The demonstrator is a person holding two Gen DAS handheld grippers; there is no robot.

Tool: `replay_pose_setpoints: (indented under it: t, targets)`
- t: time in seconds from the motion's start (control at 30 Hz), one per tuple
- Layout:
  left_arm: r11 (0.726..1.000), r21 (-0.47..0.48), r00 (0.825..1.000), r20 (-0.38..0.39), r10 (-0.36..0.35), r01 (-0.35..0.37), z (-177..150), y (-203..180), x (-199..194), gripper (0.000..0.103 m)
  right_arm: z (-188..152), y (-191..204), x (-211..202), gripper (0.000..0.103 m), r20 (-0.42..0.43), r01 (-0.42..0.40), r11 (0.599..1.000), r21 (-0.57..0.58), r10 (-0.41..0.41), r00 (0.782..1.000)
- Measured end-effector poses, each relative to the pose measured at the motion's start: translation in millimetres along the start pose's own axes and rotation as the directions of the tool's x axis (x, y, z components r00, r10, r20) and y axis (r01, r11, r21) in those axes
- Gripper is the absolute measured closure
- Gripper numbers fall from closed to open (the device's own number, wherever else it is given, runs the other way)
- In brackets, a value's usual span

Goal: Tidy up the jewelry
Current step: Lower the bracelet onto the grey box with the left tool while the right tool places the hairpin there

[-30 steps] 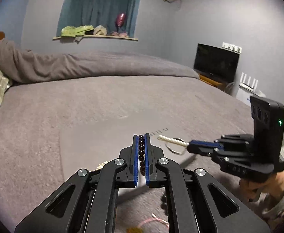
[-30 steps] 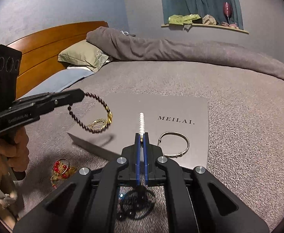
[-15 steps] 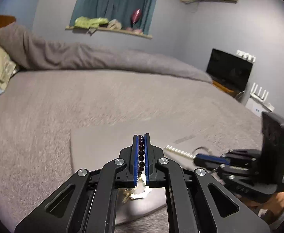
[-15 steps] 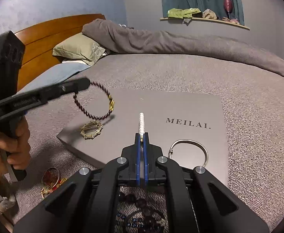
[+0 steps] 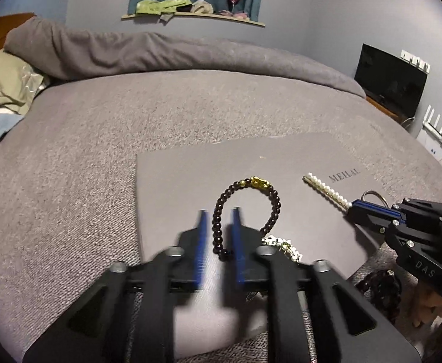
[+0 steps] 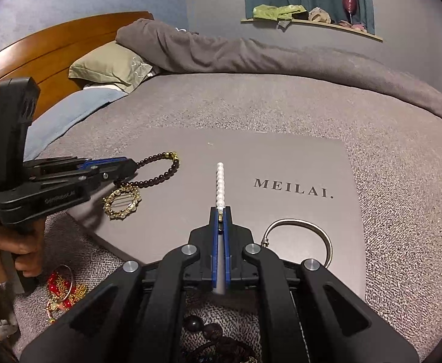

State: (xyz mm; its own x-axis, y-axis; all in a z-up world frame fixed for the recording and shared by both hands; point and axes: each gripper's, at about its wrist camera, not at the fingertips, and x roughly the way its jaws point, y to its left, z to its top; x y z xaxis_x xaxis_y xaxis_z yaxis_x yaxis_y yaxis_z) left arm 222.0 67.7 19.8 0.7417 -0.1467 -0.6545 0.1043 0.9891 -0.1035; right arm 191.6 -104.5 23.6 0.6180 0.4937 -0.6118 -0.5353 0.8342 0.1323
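Beads first: the dark bead bracelet [image 5: 248, 208] with the gold charm lay on the grey MEILAI board [image 6: 281, 157], which sat flat on the bed [image 5: 99, 139]. Your left gripper [image 5: 219, 220] had its fingers [image 5: 203, 242] partly apart, having just been opening, and one side of the bracelet's loop ran between them without the blue pads pressing on it, so you weren't gripping it anymore. In the right wrist view the bracelet's far end with the gold charm rested on the board, just beside a gold ring-shaped piece [image 6: 122, 201] near the board's left corner. Your right gripper [image 6: 220, 211] was closed tight on the end of a string of white pearls [image 6: 220, 181], which stuck straight out ahead of the fingers over the middle of the board; can't tell if its tip touched the surface. A silver bangle [image 6: 311, 233] lay on the board to the right of that gripper, below the printed lettering. Off the board on the bedcover were a red and gold tangle [image 6: 62, 290] by your left hand [image 6: 12, 251], plus some dark beads [image 6: 214, 332] under the right gripper.
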Motion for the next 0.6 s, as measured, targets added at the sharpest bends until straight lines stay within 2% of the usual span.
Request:
replay_pose_setpoints:
  t: [0.07,0.13,0.2,0.27,0.43,0.57,0.6]
  targets:
    - [1.000,0.004,1.000,0.005,-0.001,0.001,-0.4,0.0,-2.2,0.069,0.7,1.3,0.4,0.099,0.000,0.001,1.000,-0.003,-0.001,1.000]
    - [1.000,0.013,1.000,0.011,0.001,-0.001,-3.3,-3.0,-5.9,0.062,0.6,1.4,0.2,0.098,0.001,-0.001,1.000,-0.004,0.001,1.000]
    - [1.000,0.024,1.000,0.022,-0.005,0.004,-4.8,-6.8,-10.2,0.044,-0.2,0.3,-1.3,0.083,0.005,-0.003,1.000,-0.004,0.003,1.000]
    - [0.999,0.039,0.999,0.033,-0.011,0.010,-6.5,-12.4,-14.4,0.039,-0.7,0.3,-4.5,0.078,0.017,-0.005,1.000,-0.007,0.006,1.000]
    - [0.998,0.062,0.999,0.045,-0.009,0.007,-11.9,-20.2,-23.4,0.028,-2.4,0.7,-9.3,0.076,0.033,-0.012,1.000,-0.014,0.012,0.999]
    - [0.997,0.072,0.999,0.049,-0.015,0.011,-13.8,-25.8,-28.8,0.023,-5.1,0.2,-14.5,0.063,0.050,-0.018,1.000,-0.015,0.019,0.999]
    - [0.997,0.073,0.999,0.049,-0.018,0.015,-15.9,-28.1,-30.4,0.021,-6.3,-0.3,-15.9,0.063,0.053,-0.020,1.000,-0.016,0.021,0.998]
